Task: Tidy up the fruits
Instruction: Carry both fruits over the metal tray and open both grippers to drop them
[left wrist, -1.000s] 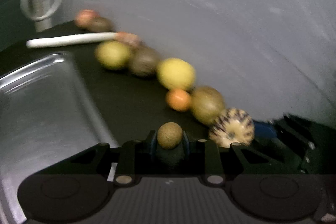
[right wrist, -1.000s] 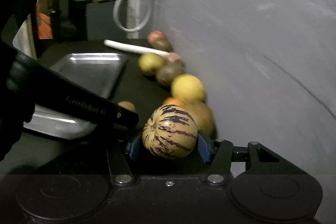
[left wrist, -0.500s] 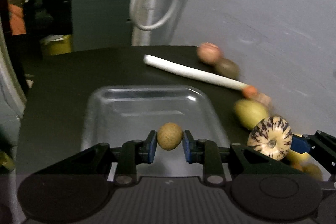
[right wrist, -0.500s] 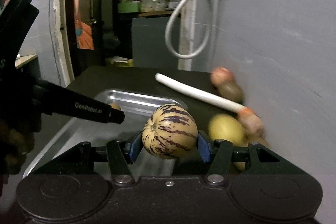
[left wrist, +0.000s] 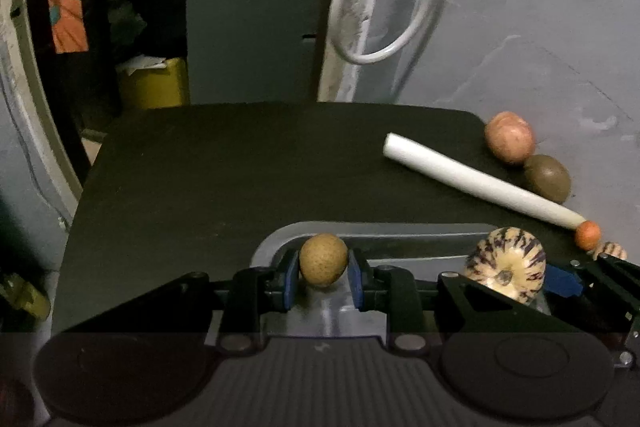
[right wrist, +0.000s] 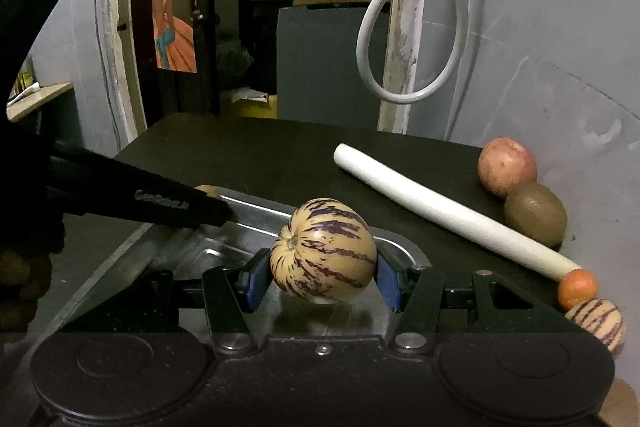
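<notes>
In the left wrist view, our left gripper (left wrist: 323, 267) grasps a small brown fruit (left wrist: 323, 259) above the metal tray (left wrist: 400, 233); next we lower and release it.

In the right wrist view, our right gripper (right wrist: 322, 279) clenches the striped melon (right wrist: 323, 250) over the same tray. The writing on the other gripper's finger is too blurred to read.

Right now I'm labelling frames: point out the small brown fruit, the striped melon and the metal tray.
small brown fruit (left wrist: 323, 259), left wrist view, its front face.
striped melon (right wrist: 323, 250), right wrist view, its striped side.
metal tray (right wrist: 256, 207), right wrist view, its far rim.
</notes>
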### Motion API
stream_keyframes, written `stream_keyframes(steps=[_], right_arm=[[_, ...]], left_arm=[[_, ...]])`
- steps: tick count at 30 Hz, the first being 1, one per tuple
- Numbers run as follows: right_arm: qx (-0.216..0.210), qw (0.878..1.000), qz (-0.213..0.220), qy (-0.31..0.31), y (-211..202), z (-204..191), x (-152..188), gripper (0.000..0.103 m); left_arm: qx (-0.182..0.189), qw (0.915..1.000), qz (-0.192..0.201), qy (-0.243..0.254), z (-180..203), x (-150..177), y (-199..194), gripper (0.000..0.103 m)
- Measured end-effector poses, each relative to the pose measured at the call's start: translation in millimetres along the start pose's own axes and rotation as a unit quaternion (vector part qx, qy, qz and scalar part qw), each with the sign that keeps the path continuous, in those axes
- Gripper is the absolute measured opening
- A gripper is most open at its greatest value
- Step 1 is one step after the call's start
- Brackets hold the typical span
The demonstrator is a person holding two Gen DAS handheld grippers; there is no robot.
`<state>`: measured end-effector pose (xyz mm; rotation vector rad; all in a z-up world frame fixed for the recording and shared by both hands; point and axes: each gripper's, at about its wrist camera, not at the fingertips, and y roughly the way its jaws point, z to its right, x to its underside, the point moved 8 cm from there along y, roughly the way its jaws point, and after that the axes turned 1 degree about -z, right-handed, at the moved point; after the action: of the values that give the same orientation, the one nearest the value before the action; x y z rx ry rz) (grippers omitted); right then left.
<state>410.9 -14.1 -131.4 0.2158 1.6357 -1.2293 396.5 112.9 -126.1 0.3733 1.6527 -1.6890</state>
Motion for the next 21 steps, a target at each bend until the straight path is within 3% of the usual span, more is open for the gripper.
stream_keyframes(steps=[16, 21], right_arm=[[0.010, 0.999, -0.025, 0.017, 10, -4, 9, 0.057], [0.013, 1.000, -0.013, 0.012, -2, -5, 8, 0.065]], left_arm=[[0.006, 0.9999, -0.009, -0.002, -4, 9, -2, 0.031], [0.015, 0.9998, -0.010, 0.001, 0, 9, -17, 0.056]])
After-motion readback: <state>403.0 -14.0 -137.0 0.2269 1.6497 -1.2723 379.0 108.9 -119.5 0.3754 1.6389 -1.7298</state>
